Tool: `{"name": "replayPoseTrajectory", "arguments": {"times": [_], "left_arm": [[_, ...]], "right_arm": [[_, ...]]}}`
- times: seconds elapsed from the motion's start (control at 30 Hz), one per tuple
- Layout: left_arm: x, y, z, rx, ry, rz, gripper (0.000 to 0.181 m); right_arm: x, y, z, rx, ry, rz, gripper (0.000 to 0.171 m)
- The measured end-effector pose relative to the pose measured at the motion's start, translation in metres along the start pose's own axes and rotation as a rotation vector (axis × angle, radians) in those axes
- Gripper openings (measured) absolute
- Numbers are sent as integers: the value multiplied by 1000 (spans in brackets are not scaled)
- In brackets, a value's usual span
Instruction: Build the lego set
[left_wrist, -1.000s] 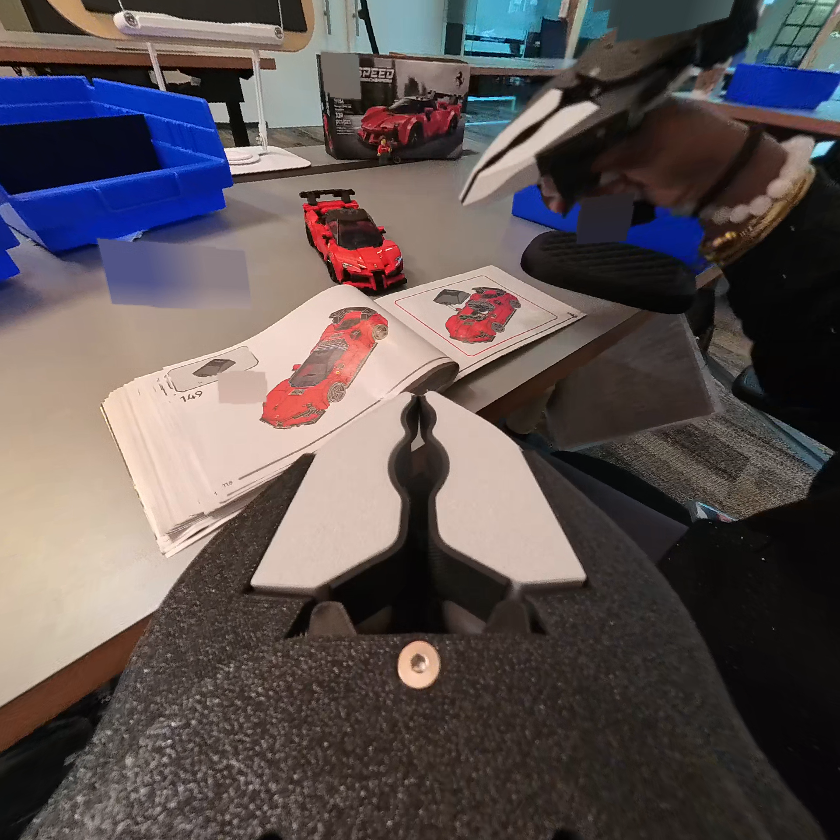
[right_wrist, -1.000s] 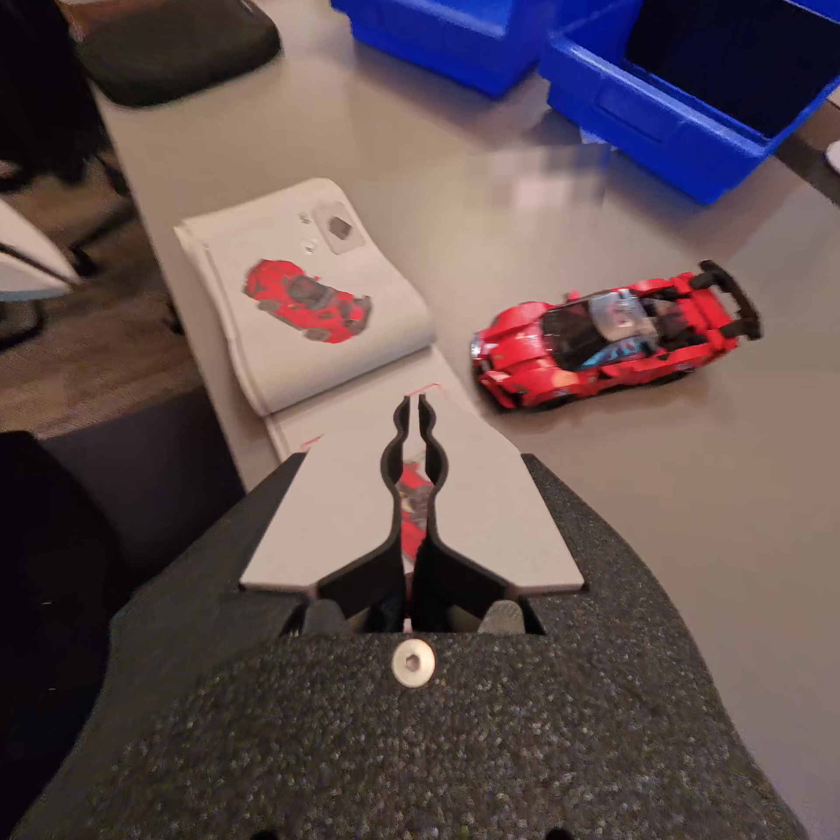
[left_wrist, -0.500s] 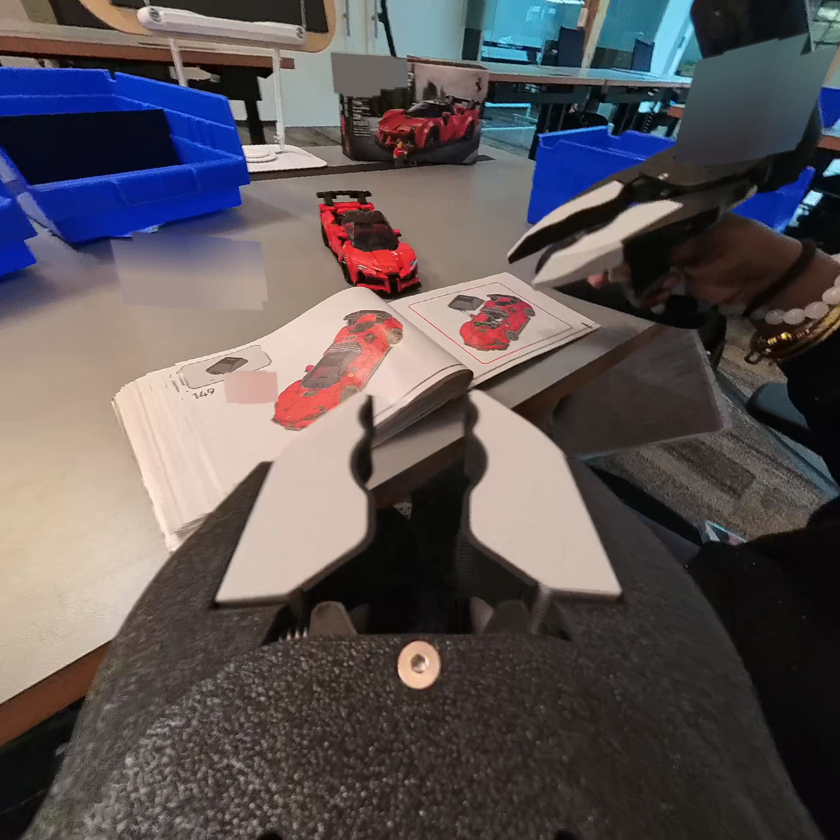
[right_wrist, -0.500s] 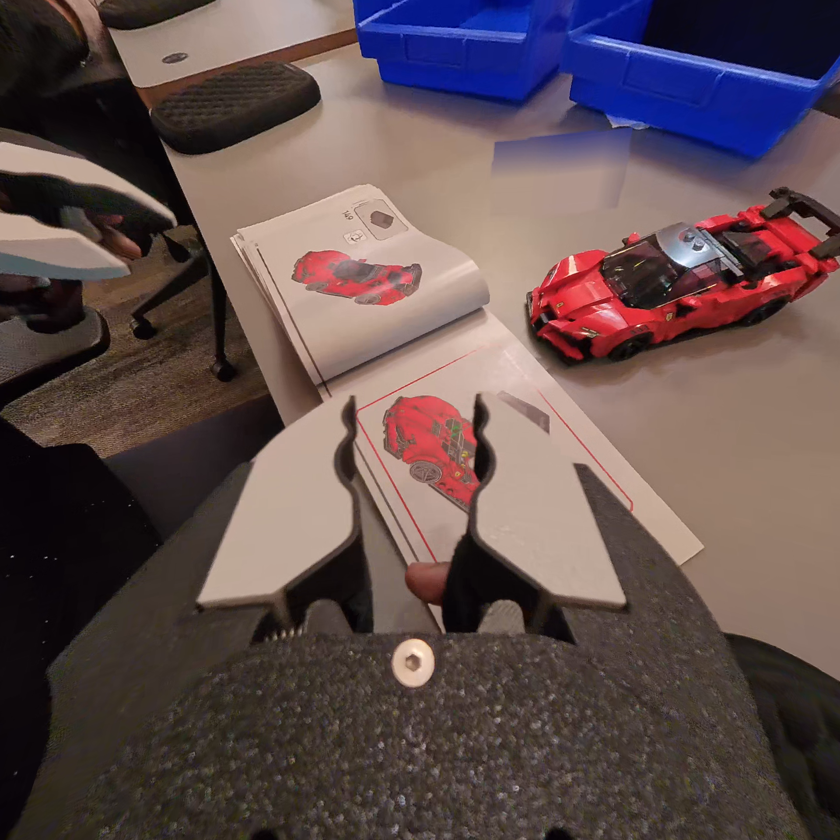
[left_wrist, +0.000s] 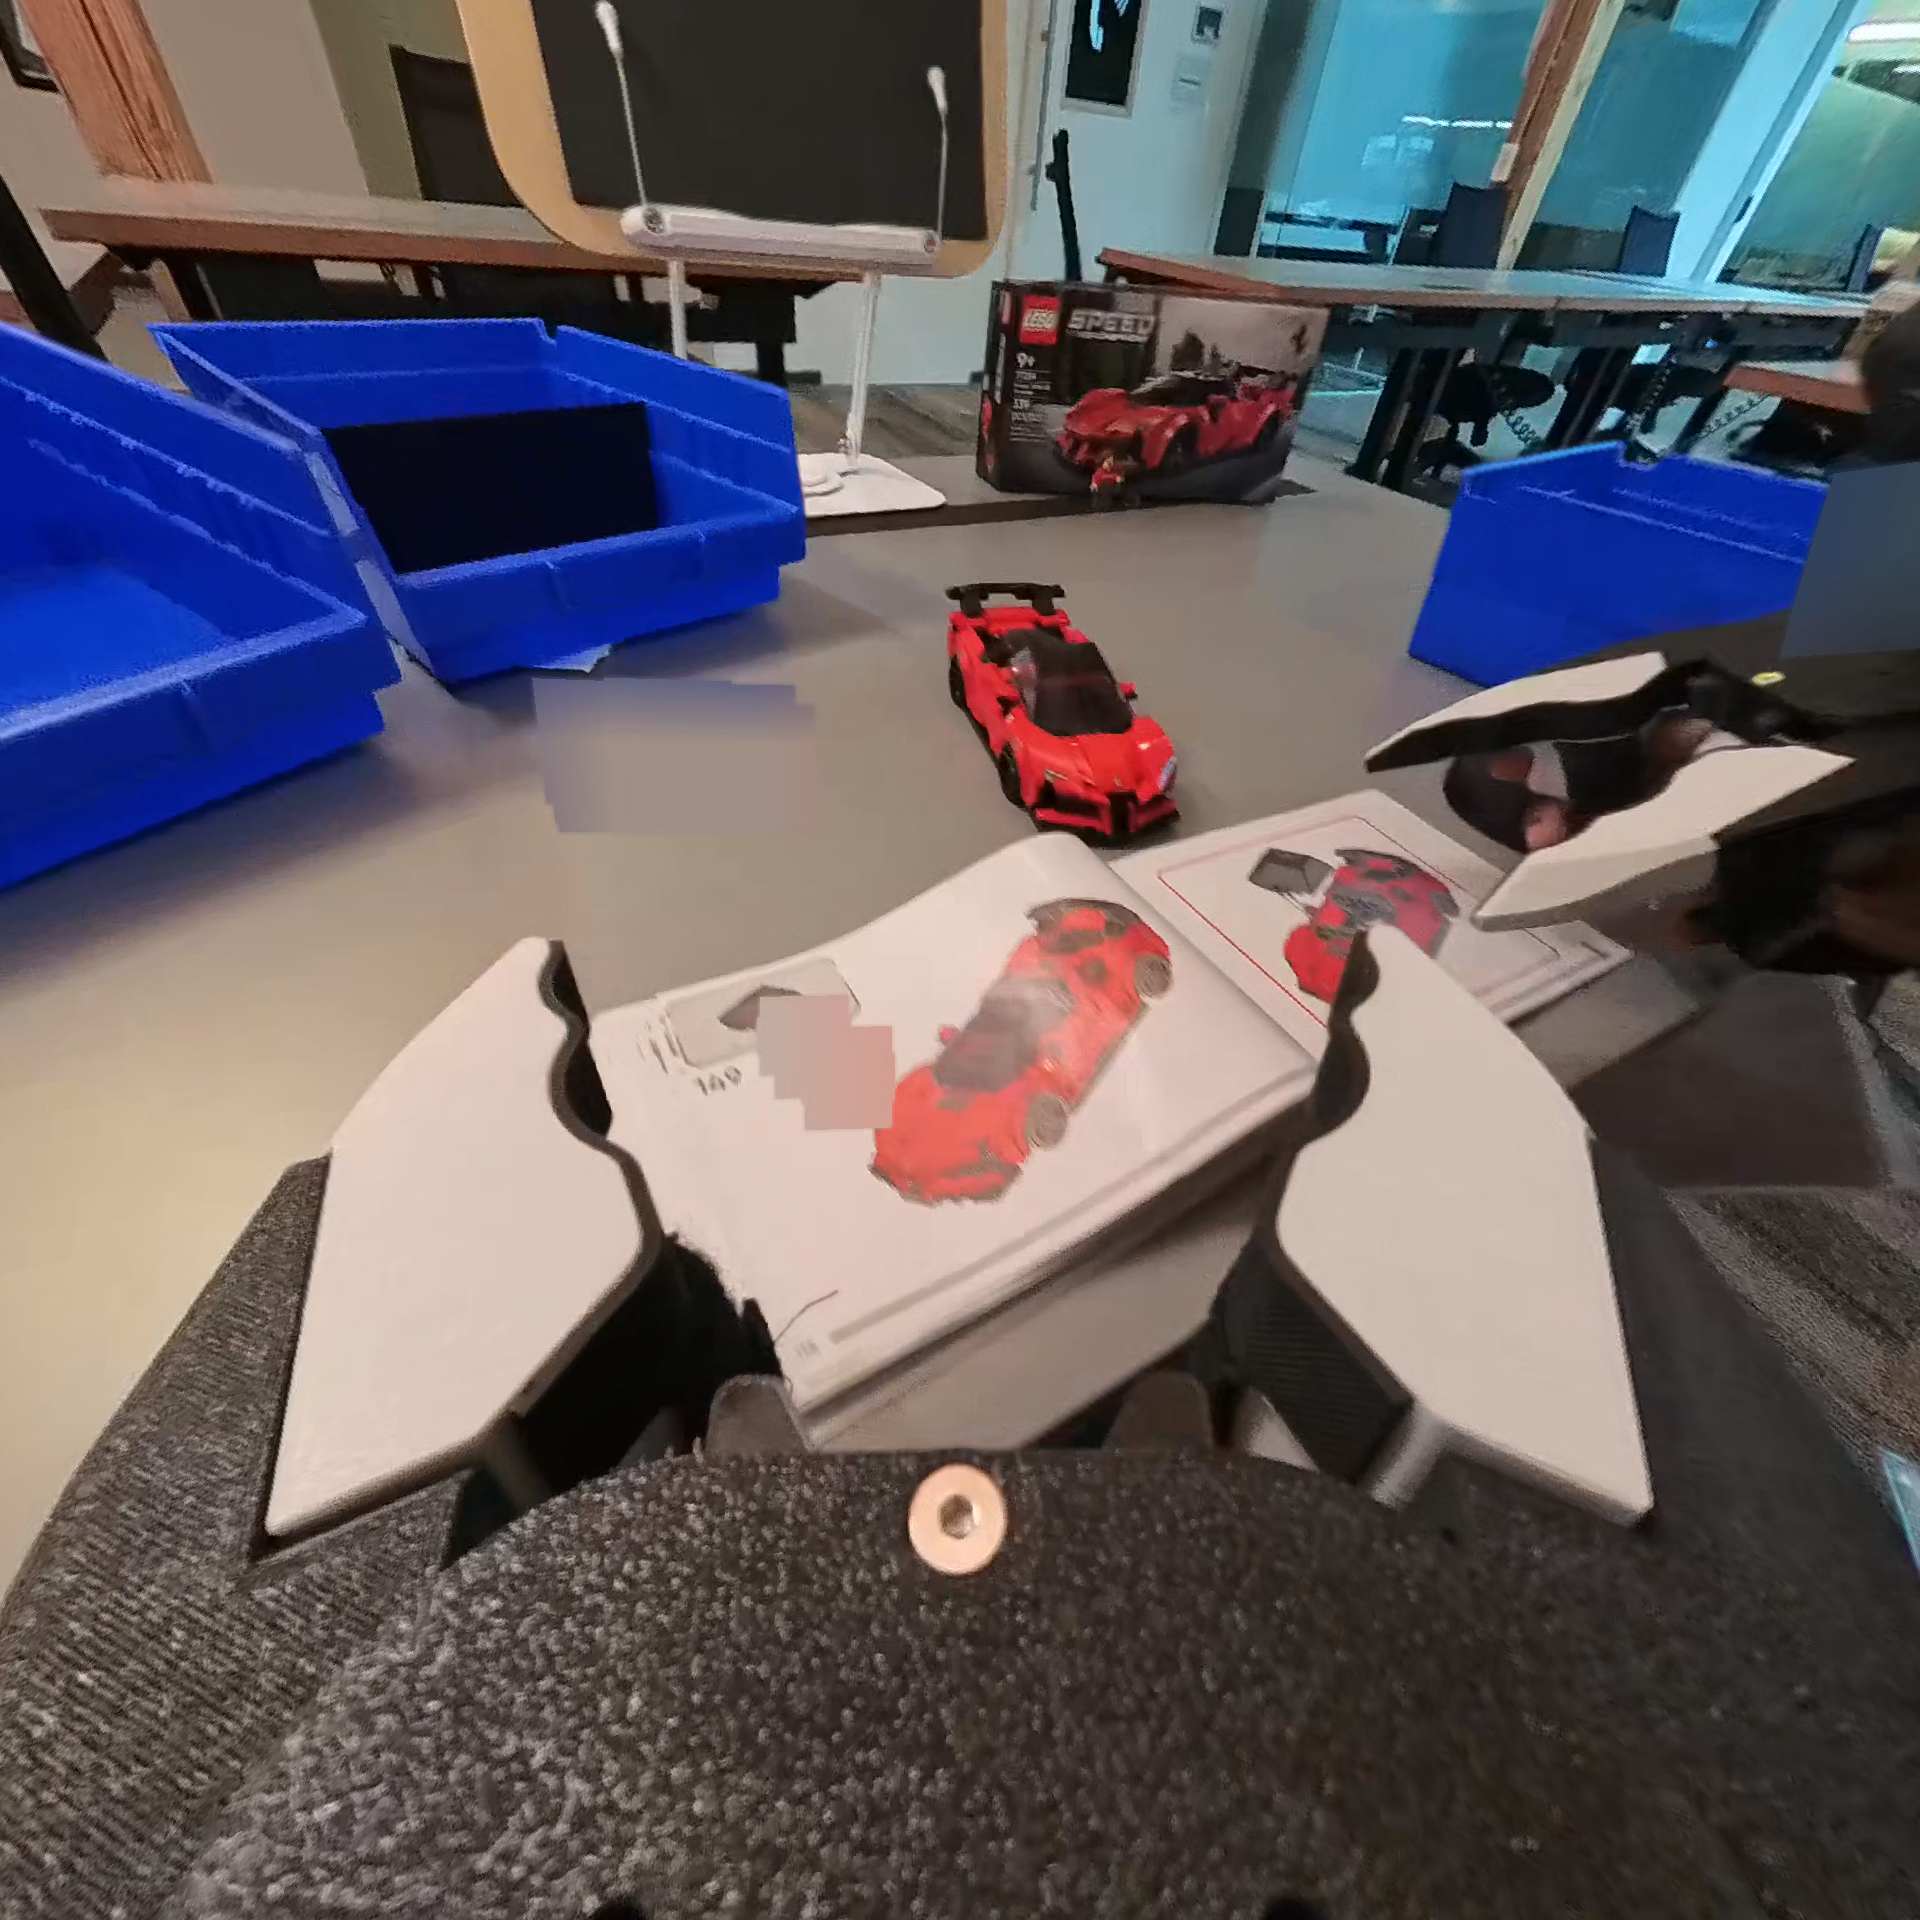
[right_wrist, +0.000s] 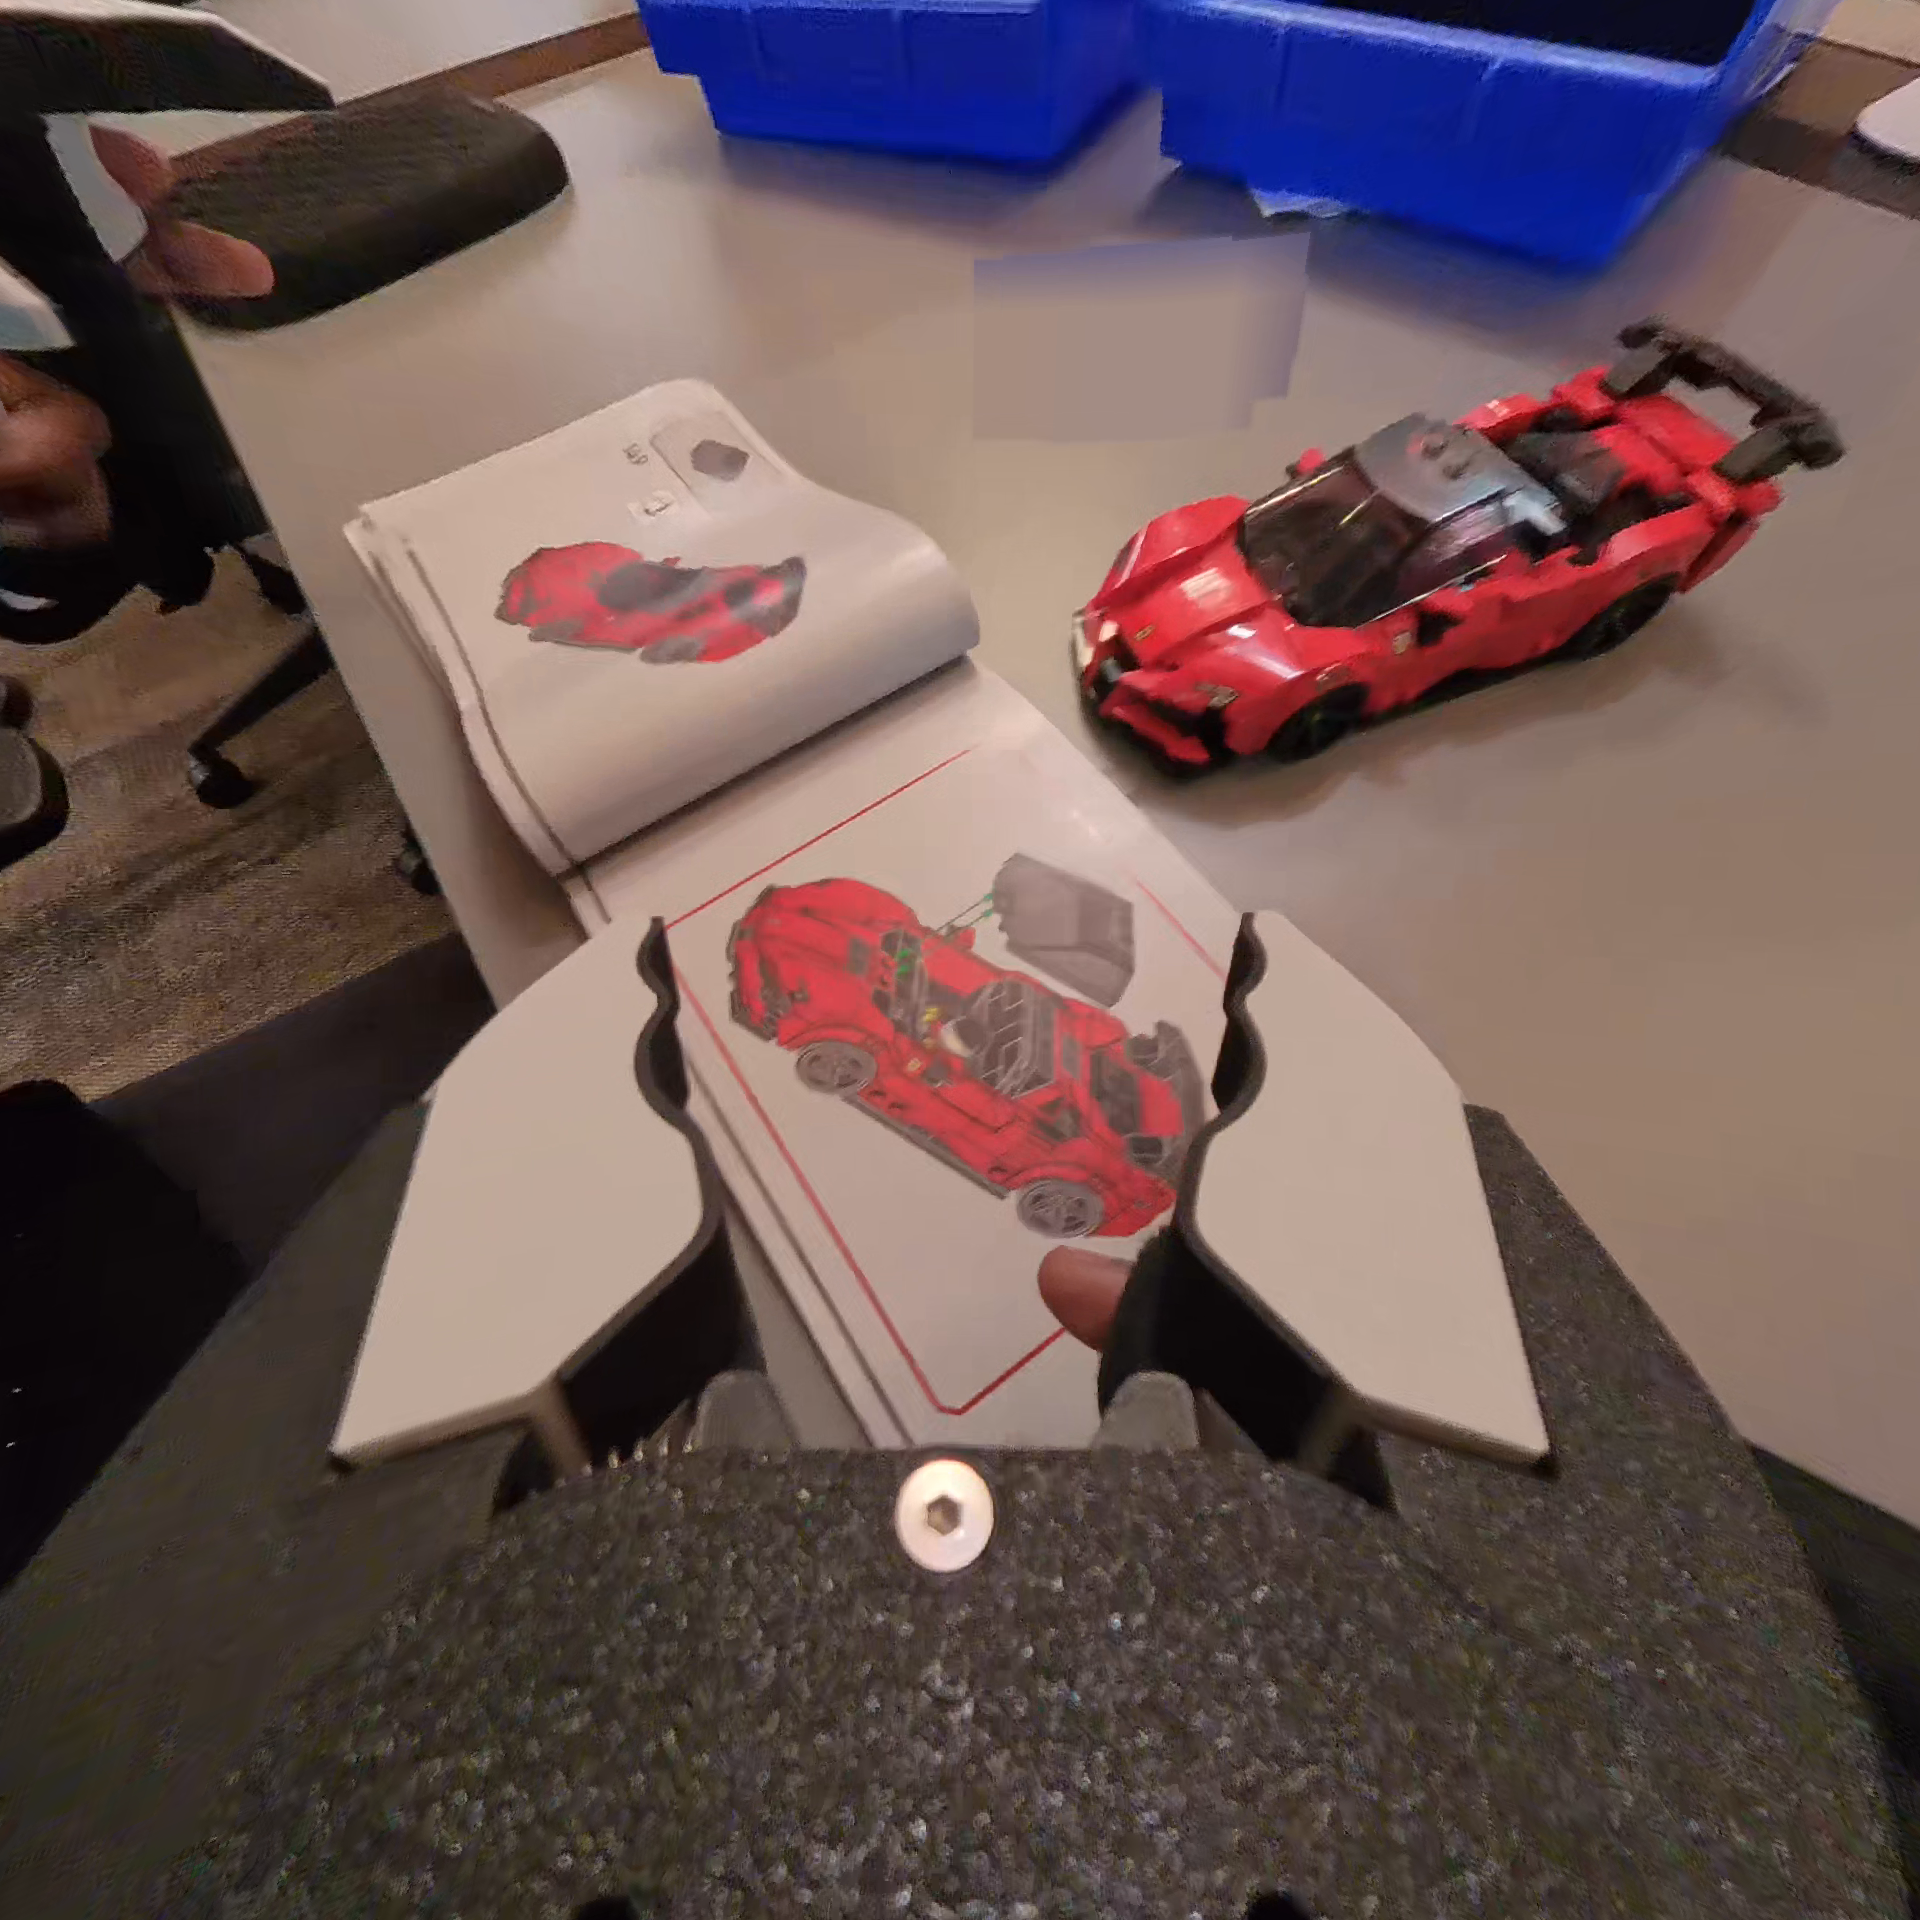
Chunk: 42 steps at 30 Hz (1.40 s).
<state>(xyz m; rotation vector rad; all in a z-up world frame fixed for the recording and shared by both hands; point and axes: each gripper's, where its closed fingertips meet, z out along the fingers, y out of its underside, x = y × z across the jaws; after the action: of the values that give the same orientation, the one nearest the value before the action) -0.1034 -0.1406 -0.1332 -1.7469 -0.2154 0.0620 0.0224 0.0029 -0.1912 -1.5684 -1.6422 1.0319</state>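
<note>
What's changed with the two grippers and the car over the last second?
Both grippers went from jaws shut to jaws wide open, holding nothing. The left gripper moved forward over the open instruction booklet; the right gripper came down over the booklet's right-hand page. Nothing was picked up or let go. The red car, the booklet and the blue bins stayed where they were on the table.

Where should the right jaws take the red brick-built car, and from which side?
Grip the red brick-built car across its flat, parallel flanks at mid-body, coming down from above. Avoid the thin black rear wing, which would probably snap off.
</note>
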Motion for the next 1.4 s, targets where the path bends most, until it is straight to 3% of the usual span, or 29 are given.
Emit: {"name": "replayPoseTrajectory", "arguments": {"times": [0.2,0.43,0.97,1.4], "left_arm": [[-13,-16,31,-49,24,-4,139],[37,-13,36,-86,99,63,142],[99,0,17,-183,96,133,134],[164,9,16,-220,158,251,124]], "right_arm": [[36,-27,1,14,54,11,101],[44,-54,-11,-13,73,-34,102],[44,-34,-80,-240,266,-103,100],[39,-44,-122,-184,302,-103,93]]}}
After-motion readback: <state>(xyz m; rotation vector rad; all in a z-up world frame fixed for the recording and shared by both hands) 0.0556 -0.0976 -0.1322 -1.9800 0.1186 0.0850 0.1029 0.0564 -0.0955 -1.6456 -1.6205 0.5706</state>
